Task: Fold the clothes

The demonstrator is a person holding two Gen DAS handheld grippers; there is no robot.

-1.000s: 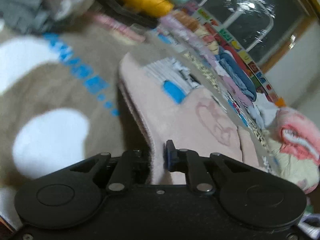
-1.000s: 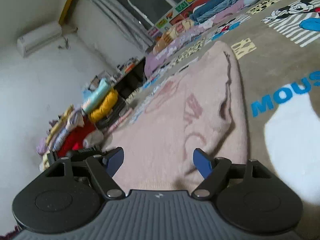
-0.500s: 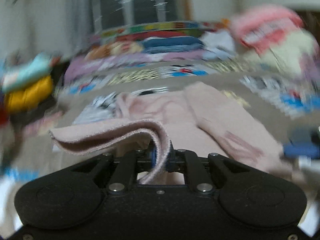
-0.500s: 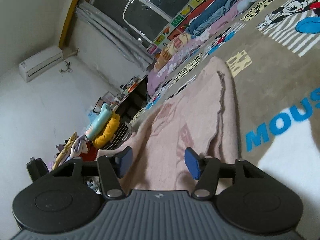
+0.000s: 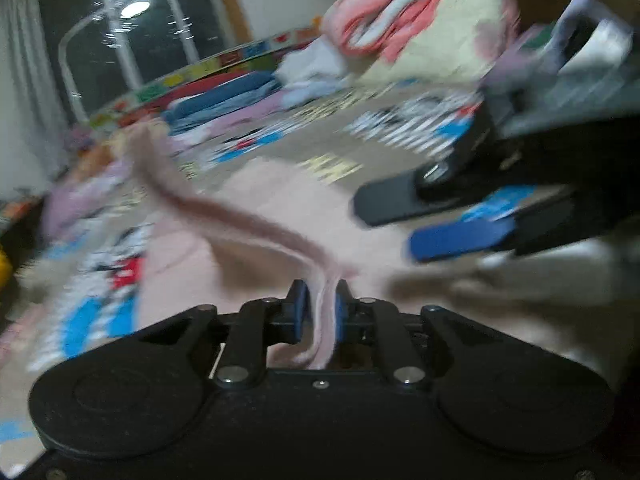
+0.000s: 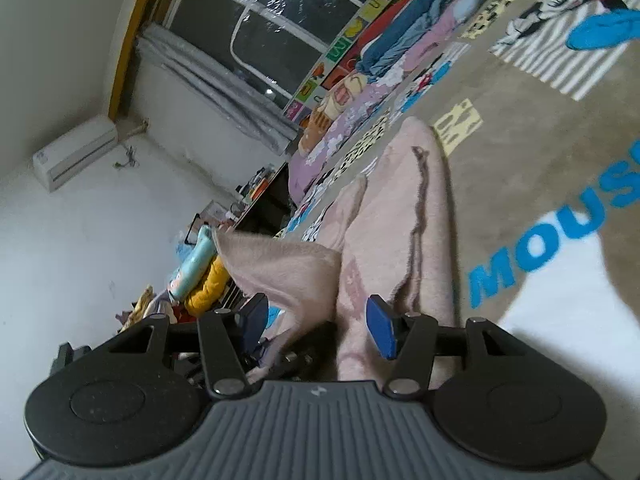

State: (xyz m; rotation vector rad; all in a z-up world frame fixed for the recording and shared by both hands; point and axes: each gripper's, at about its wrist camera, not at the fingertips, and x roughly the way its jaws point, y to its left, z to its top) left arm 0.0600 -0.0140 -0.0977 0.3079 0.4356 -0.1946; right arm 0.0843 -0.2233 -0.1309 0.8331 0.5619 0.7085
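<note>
**Pink knit pinched at its edge, half lifted off the blanket**

Nearest the left wrist camera, the left gripper (image 5: 322,312) has its blue pads pressed together on a fold of the pink garment (image 5: 280,200), with two layers of cloth standing upright between them. From that pinch the hem runs away as a raised ridge, sagging and curving under its own weight. That suggests a soft, light, fuzzy knit with no stiffness; it will probably drape wherever it is not held and may stretch if pulled hard. The ribbed edge looks like the firmest place to hold, and a corner or hem should give better control than the middle of the panel.

The right gripper (image 6: 320,322) has its fingers spread, with a lifted flap of the garment hanging between them and neither blue pad (image 6: 382,332) visibly closing on it. In the left view this gripper (image 5: 460,220) reaches in from the right, held low and nearly level over the cloth.

Further out, the rest of the garment lies flat along the middle of the printed blanket (image 6: 560,140), with a dark seam running along it. Beyond, folded clothes (image 6: 400,36) are stacked along the blanket's far edge, under the window.

The left view is blurred by motion, so finer detail there is uncertain.
</note>
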